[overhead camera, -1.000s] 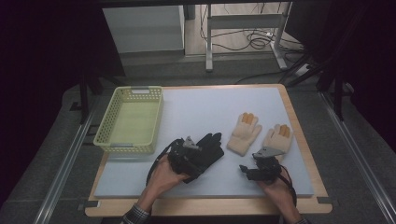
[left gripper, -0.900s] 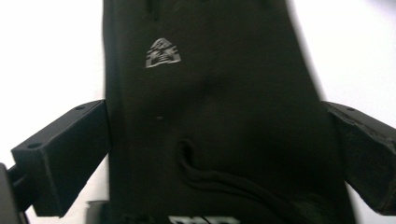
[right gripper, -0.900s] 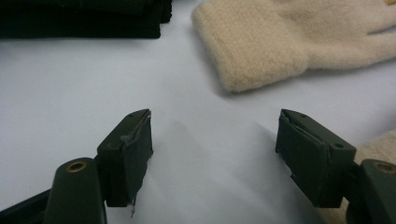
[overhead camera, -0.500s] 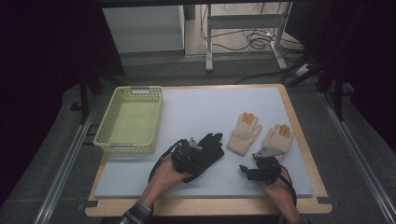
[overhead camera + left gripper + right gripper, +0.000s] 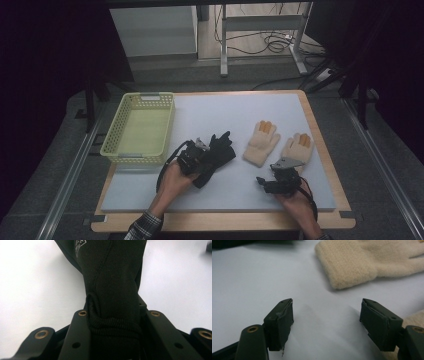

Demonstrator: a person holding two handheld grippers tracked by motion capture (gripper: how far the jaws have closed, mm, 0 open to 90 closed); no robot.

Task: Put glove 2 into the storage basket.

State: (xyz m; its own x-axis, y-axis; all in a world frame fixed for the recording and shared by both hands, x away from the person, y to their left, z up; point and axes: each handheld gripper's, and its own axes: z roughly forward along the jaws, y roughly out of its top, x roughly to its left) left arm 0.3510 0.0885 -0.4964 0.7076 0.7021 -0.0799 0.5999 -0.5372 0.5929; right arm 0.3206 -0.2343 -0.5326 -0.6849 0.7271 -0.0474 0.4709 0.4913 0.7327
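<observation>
Left gripper (image 5: 196, 156) clamps black glove (image 5: 112, 290); right gripper (image 5: 327, 322) agape, probably empty.

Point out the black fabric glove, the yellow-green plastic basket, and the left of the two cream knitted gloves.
Black fabric glove (image 5: 112, 290), left gripper view, the bunched cuff end between the jaws.
Yellow-green plastic basket (image 5: 165, 131), high view, its right wall.
Left cream knitted glove (image 5: 260, 145), high view, its palm.

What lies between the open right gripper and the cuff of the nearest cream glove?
Nothing: in the right gripper view, bare white table surface separates the right gripper from the cream glove's cuff. Its jaws stand apart, holding nothing.
</observation>
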